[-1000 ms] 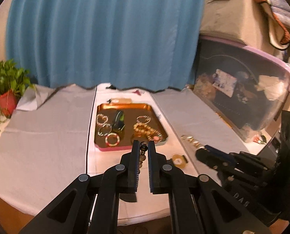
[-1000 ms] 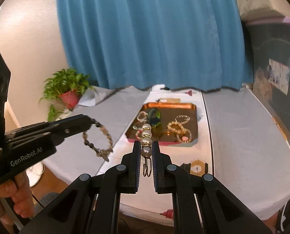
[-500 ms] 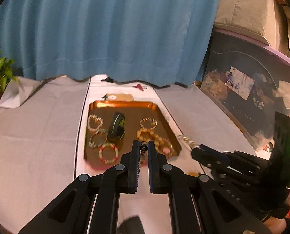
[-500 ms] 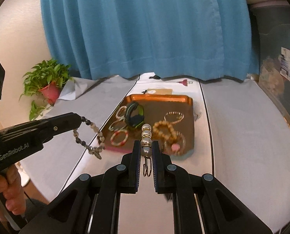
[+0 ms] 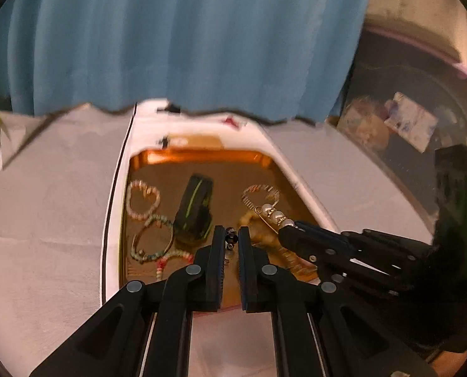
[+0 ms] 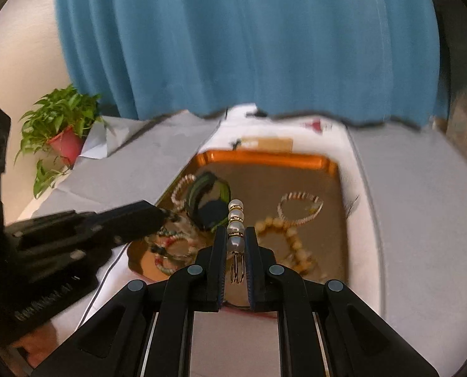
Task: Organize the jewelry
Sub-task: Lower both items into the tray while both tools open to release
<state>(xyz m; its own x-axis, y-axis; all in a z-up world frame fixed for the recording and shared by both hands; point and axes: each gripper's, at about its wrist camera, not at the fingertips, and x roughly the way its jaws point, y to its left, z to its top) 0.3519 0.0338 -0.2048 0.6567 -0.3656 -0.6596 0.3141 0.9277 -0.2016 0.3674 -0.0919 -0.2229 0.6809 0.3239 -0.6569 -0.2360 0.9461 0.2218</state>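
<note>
A copper tray (image 5: 202, 154) (image 6: 264, 157) lies on a white runner. It holds a black-and-green band (image 5: 195, 210) (image 6: 209, 201), several bead bracelets (image 5: 142, 199), a tan bead bracelet (image 6: 283, 235) and a thin striped bracelet (image 6: 301, 207). My left gripper (image 5: 231, 235) is shut on a dark-beaded bracelet (image 5: 230, 238) over the tray's near end. In the right wrist view its tip (image 6: 158, 213) reaches in from the left. My right gripper (image 6: 236, 235) is shut on a pearl pin (image 6: 236, 215), beside the left one; the pearls (image 5: 272, 212) stick out past its tip (image 5: 288, 231).
A blue curtain (image 5: 186, 47) hangs behind the table. Grey cloth (image 5: 45, 204) covers the table on both sides of the runner. A potted plant (image 6: 60, 125) stands at the far left. A dark storage bin (image 5: 406, 110) with a beige box on it stands at the right.
Both grippers have come forward and down toward the tray, and their tips are now over its near end. Each still grips the same piece.
</note>
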